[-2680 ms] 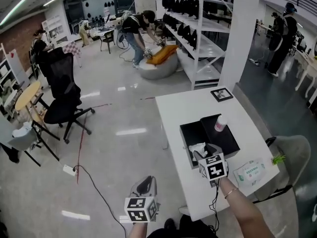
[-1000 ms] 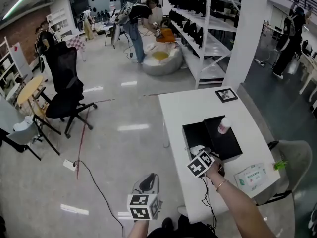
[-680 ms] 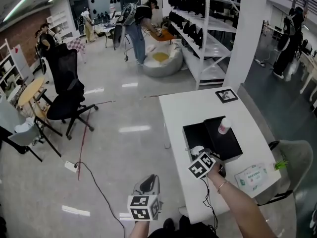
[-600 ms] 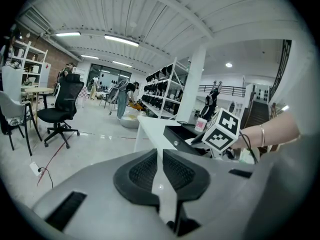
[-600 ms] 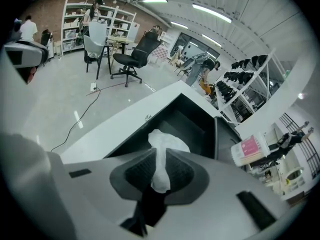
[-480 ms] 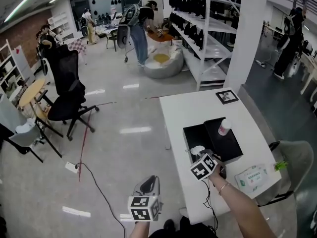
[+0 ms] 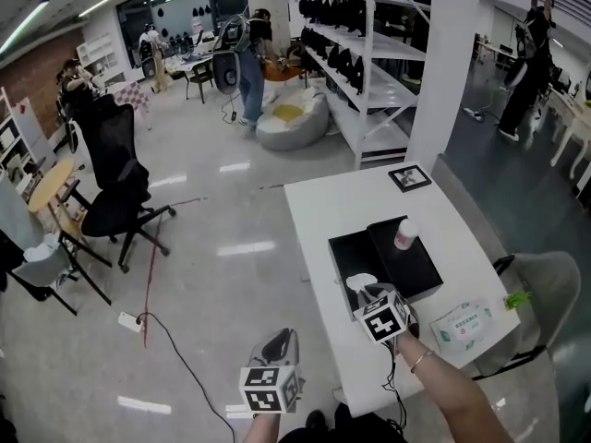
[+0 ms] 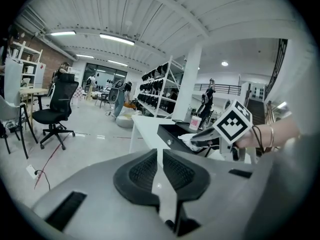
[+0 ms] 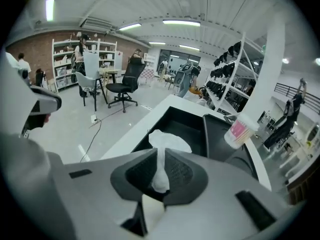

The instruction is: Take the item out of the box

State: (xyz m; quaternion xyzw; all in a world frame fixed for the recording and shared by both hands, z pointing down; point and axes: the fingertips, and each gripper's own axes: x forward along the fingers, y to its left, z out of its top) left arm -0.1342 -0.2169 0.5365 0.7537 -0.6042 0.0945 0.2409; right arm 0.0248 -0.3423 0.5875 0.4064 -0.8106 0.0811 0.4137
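Lift soft, featherweight white wad (image 9: 167, 141) by its gathered tail, pinched between closing jaws of right gripper (image 9: 159, 176) at near end of black box (image 9: 186, 115). Expect crumpling and stretching, not slipping. Keep left gripper (image 8: 160, 170), jaws together and empty, aside.

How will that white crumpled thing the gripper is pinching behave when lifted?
Probably floppy: the white crumpled thing bunches thin between the closing jaws of the right gripper. Likely light: it puffs loosely above them.

Plain white desk (image 7: 319, 212), with a black box (image 7: 354, 264) sitting mid-desk and a flat black lid (image 7: 411, 264) right up against its right side. Marker card (image 7: 410, 176) at the far end, wipes pack (image 7: 464, 322) near the front right corner.
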